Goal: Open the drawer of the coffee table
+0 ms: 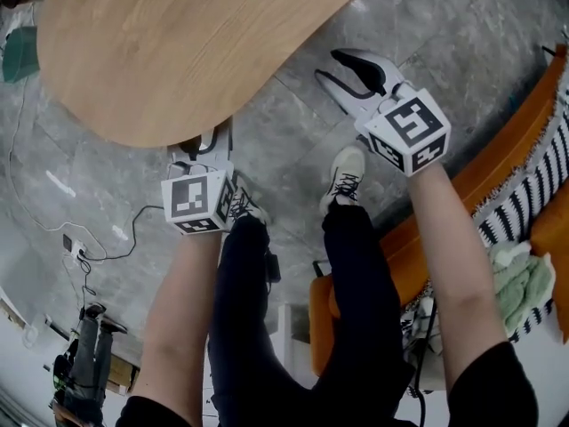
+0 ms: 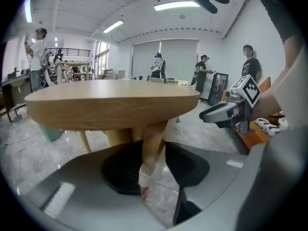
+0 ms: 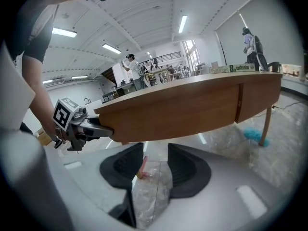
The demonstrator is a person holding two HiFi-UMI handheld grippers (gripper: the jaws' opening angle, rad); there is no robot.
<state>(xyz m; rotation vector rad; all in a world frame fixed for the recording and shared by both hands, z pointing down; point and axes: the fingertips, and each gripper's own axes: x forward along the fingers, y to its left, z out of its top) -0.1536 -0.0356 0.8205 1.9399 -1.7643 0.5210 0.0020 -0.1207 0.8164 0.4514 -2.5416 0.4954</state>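
- Left gripper (image 2: pixel 153 170): jaws apart, clamped on nothing.
- A wooden table leg (image 2: pixel 154 134) lines up in the gap between the jaws. I can't tell whether it sits between them or beyond them.
- Head view: the left jaw tips are tucked under the rim of the coffee table (image 1: pixel 178 52), and the gripper's marker cube (image 1: pixel 197 198) is just outside the rim.
- Right gripper (image 3: pixel 156 165): jaws apart and empty, with only the grey tiled floor (image 1: pixel 293 140) showing through the gap.
- Head view: the right gripper hangs over the floor beside the table's rounded end, not touching it.
- Both grippers tilt downward.
- Right gripper view: a vertical seam (image 3: pixel 239 102) cuts the panel under the tabletop. The drawer front (image 3: pixel 192 110) looks flush with the rest, so I read it as shut.
- Neither gripper is on the drawer front.
- The person's pale sneakers (image 1: pixel 345 178) stand on the floor between the grippers, below dark trousers.
- At the right of the head view is an orange sofa (image 1: pixel 498 163) with a striped throw (image 1: pixel 542 172) and a green cloth (image 1: pixel 524 283).
- A cable (image 1: pixel 133 225) trails across the floor at the left.
- People (image 2: pixel 202 71) stand in the background.
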